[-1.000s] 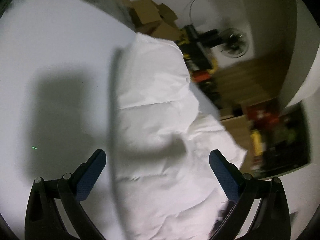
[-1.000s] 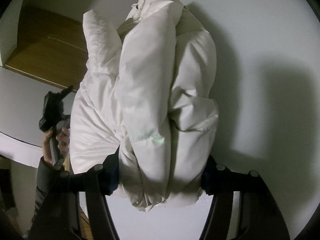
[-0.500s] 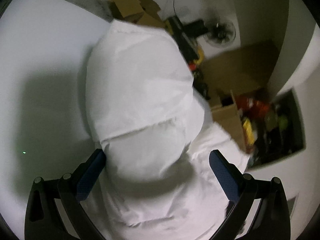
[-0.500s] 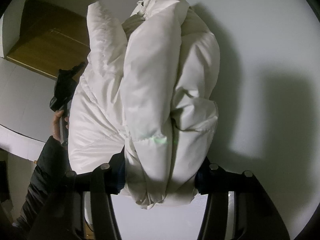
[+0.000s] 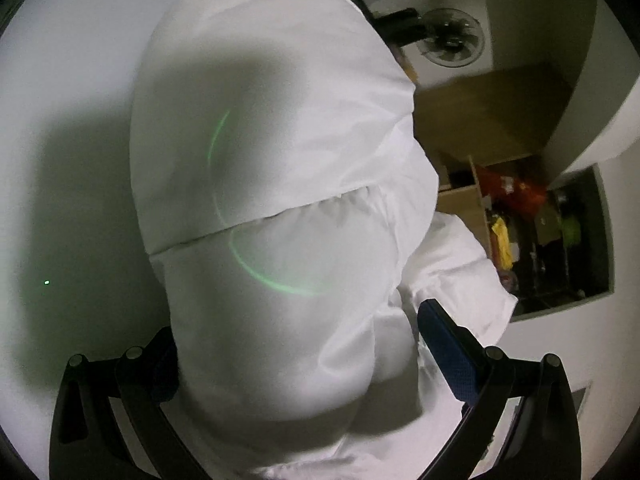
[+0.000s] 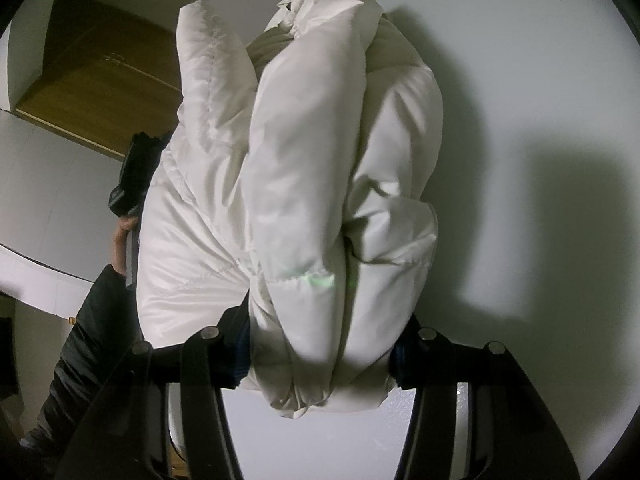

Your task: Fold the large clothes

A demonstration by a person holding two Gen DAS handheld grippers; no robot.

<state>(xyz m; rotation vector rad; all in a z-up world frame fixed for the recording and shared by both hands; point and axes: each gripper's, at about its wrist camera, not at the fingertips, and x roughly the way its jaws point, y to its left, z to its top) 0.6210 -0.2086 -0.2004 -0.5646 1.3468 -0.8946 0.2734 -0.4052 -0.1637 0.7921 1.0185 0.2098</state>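
A white puffy down jacket [image 5: 280, 160] lies on the white table [image 5: 68, 120]. In the left wrist view it bulges up between my left gripper's [image 5: 300, 344] wide-open jaws; the blue right pad [image 5: 448, 344] shows, the left pad is partly hidden by fabric. In the right wrist view my right gripper [image 6: 320, 352] is shut on a thick bunch of the jacket [image 6: 304, 184], which hangs bundled in folds over the table [image 6: 540, 80]. The left gripper [image 6: 134, 176] and the hand holding it show at the jacket's left side.
Past the table's edge are a wooden floor [image 5: 492, 112], a fan [image 5: 452, 40] and a shelf of cluttered items [image 5: 560, 240]. A wooden door [image 6: 96, 68] shows in the right wrist view.
The jacket has been lifted and pushed in between the left gripper's fingers, filling that view. The right gripper keeps its hold and has raised the bundle slightly.
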